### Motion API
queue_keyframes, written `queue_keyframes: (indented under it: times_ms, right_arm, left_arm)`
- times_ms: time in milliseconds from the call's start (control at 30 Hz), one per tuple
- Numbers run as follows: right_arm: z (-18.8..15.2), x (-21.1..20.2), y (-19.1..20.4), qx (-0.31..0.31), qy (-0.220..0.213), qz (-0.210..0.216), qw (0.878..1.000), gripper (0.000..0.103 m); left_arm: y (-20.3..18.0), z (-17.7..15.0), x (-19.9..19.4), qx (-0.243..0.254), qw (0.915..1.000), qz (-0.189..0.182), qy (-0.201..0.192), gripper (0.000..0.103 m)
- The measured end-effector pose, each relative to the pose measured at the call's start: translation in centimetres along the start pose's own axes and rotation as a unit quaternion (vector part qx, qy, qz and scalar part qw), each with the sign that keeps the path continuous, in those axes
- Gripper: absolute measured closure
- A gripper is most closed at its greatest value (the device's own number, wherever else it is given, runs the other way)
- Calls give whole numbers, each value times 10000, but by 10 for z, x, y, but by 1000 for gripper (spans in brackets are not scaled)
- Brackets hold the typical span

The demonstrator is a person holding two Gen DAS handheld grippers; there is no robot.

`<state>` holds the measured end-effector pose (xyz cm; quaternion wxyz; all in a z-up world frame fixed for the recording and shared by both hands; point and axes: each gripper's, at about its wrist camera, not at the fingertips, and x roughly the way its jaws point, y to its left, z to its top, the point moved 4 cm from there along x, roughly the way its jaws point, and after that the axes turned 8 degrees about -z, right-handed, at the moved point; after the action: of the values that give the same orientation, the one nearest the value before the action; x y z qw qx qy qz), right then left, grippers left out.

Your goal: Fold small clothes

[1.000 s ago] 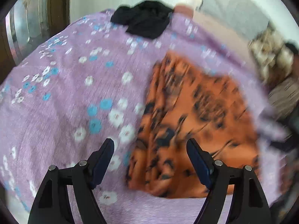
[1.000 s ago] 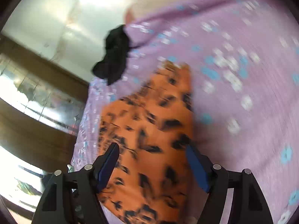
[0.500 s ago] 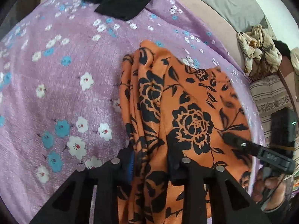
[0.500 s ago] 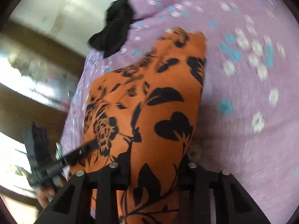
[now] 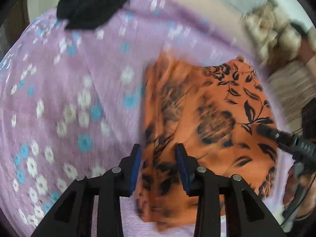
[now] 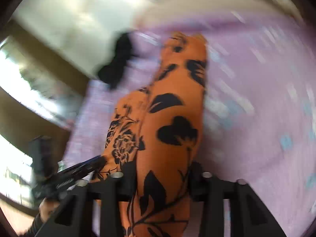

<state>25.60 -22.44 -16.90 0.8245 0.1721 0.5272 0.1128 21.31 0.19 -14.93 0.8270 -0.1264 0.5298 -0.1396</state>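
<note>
An orange floral garment (image 5: pixel 207 122) lies on a purple flowered bedspread (image 5: pixel 69 98), toward its right edge as the left wrist camera sees it, while two hand-held grippers work its near hem. The left gripper (image 5: pixel 158 154) stands with its blue-padded fingers parted, and a ridge of the garment's left side runs between them. The blur makes it hard to say whether the pads touch the cloth, but they are plainly not pinched together. The right gripper (image 6: pixel 160 175) has its fingers drawn in against a thick fold of the same garment (image 6: pixel 171 130), which rises out of its grasp and drapes away toward the far edge of the bedspread (image 6: pixel 256 98). Holding the cloth raised on that side looks meant to carry one half across the other. A black garment (image 5: pixel 92 9) sits bunched at the bedspread's far left corner, well apart from the work, likely waiting its turn or already dealt with. Beige cloth (image 5: pixel 270 29) is heaped beyond the right edge. The fold appears to be in an early stage.
</note>
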Motion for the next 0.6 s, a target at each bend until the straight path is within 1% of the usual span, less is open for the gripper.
queue_keyframes:
  times_ms: [33,67,100,133,200,233,300,333,367,400,433,467,500,533,600]
  right_arm:
    - [-8,7,-16,151,78,-177,9997,46]
    - [-13,3,-24,330,-86,43,9994,41]
    - [-17,-5,-28,438,-277,31,9987,40]
    - [-18,-18,-27,395,-530,-155,9977,39]
    - [-18,-40,-16,250,-946,-183,9950,38]
    - [-17,-53,-5,144,-1159,-81,9931,38]
    - [-16,-68,17,-70,-1381,213,9902,37]
    - [-18,-71,27,-144,-1411,398,9891,35]
    - [-21,-66,38,-163,-1341,569,9892,30]
    - [-28,-55,40,-135,-1129,750,9907,23]
    - [-36,-29,41,-105,-630,815,9946,21]
    - [-42,-12,41,-74,-330,725,9968,21]
    - [-46,-3,38,-63,-245,596,9979,21]
    - [-45,-8,41,-123,-417,565,9975,22]
    - [-35,-22,52,-206,-551,579,9966,22]
  left_arm:
    - [-1,-5,-3,12,9999,-76,-150,54]
    - [-2,-9,-10,60,9996,2,-263,53]
    - [-4,-11,-17,164,9992,119,-350,52]
    - [-8,-15,-26,296,9984,217,-438,52]
    - [-14,-21,-41,522,9962,371,-596,52]
    - [-14,-21,-45,570,9954,405,-658,52]
    - [-13,-21,-54,586,9947,415,-742,51]
    - [-15,-19,-53,581,9945,433,-759,48]
    - [-14,-24,-47,603,9944,522,-695,46]
    - [-5,-27,-43,603,9948,622,-533,46]
    - [3,-34,-34,537,9955,738,-249,46]
    - [8,-39,-25,433,9964,718,-92,45]
    - [11,-42,-23,328,9975,624,-95,45]
    - [11,-42,-28,293,9976,598,-201,45]
    - [8,-40,-42,369,9969,589,-365,45]
